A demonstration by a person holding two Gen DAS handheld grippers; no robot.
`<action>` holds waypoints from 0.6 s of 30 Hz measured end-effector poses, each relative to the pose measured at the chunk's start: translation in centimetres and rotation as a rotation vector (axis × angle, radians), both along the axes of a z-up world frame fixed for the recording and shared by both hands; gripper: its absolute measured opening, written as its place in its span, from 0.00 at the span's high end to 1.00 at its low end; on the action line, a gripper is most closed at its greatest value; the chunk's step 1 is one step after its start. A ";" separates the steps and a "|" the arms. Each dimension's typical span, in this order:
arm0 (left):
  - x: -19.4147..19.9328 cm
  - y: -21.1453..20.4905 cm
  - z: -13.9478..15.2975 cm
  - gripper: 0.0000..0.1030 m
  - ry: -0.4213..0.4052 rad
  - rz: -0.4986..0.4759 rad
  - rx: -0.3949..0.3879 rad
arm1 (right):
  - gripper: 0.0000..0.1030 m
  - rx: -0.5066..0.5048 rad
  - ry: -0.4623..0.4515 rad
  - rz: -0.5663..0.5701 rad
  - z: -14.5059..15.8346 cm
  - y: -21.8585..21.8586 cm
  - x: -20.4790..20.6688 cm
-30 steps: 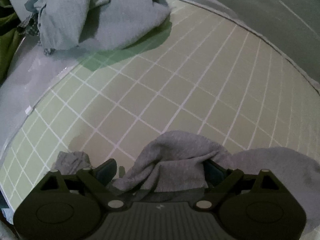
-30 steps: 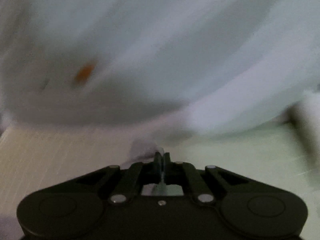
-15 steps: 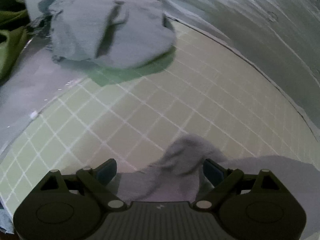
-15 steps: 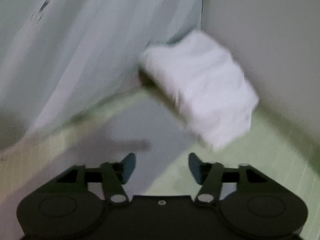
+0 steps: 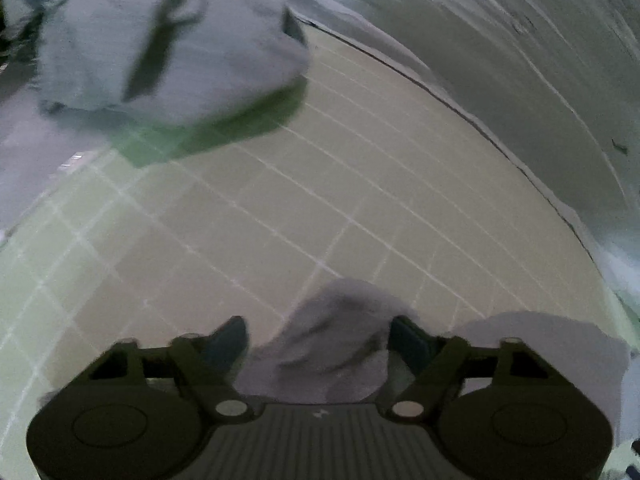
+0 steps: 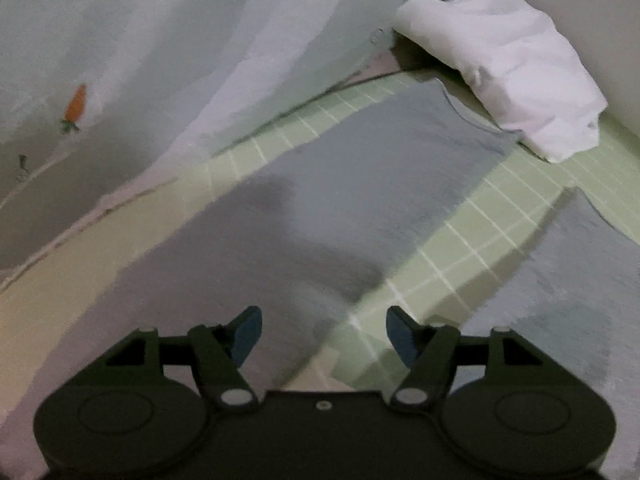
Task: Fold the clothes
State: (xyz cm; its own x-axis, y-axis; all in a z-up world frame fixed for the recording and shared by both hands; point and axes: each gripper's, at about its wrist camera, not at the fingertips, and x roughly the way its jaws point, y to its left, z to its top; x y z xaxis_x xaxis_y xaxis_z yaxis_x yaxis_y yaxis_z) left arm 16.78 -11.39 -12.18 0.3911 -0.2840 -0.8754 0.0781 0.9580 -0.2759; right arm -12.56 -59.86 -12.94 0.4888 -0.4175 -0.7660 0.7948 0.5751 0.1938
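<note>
A grey garment (image 6: 360, 200) lies spread on the green gridded mat (image 6: 472, 248) in the right wrist view. My right gripper (image 6: 324, 334) is open and empty, hovering over the garment's near edge. In the left wrist view my left gripper (image 5: 320, 340) is open, with a bunched fold of grey cloth (image 5: 340, 328) lying between its fingers, not pinched. More of the grey garment (image 5: 540, 344) lies flat to the right.
A pale blue-grey pile of clothes (image 5: 160, 40) sits at the mat's far left corner. A folded white cloth (image 6: 508, 64) rests at the mat's far right corner. A pale sheet with a carrot print (image 6: 76, 104) borders the mat (image 5: 360, 184).
My right gripper has opened, let go of the cloth and swung down over the grey garment. My left gripper stays open and has drifted; the grey fold still lies between its fingers.
</note>
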 end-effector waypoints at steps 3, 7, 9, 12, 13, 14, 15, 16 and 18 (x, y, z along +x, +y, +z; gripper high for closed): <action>-1.0 -1.2 0.3 0.90 -0.019 -0.090 -0.029 | 0.32 0.000 -0.023 0.008 0.5 0.5 -0.1; -5.0 -3.1 1.9 0.91 -0.099 -0.243 0.004 | 0.32 0.003 -0.036 0.029 0.8 2.9 -1.7; -7.2 -3.5 2.0 0.91 -0.095 -0.284 -0.001 | 0.32 0.010 -0.028 0.039 0.7 3.9 -2.6; -10.7 -3.7 0.9 0.91 -0.060 -0.336 0.010 | 0.32 0.026 -0.011 0.057 0.3 5.2 -3.9; -11.7 -3.8 0.6 0.91 -0.051 -0.350 0.024 | 0.32 0.033 -0.005 0.063 0.2 5.6 -4.3; -12.6 -3.9 0.4 0.91 -0.048 -0.364 0.035 | 0.32 0.041 -0.002 0.070 0.0 5.9 -4.7; -13.5 -3.9 0.1 0.91 -0.046 -0.378 0.044 | 0.32 0.050 0.000 0.077 -0.1 6.2 -5.0; -14.2 -3.8 -0.1 0.90 -0.046 -0.392 0.049 | 0.32 0.057 0.003 0.087 -0.2 6.5 -5.3; -15.0 -3.6 -0.4 0.88 -0.035 -0.408 0.051 | 0.32 0.060 0.013 0.109 -0.4 7.2 -5.8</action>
State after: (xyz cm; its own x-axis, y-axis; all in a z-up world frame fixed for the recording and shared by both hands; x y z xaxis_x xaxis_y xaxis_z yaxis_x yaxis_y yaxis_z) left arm 1.73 -15.04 -12.54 0.2850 -0.3789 -0.8804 0.4633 0.8586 -0.2196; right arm -18.41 -52.66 -13.34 0.5185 -0.3154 -0.7948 0.7309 0.6459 0.2205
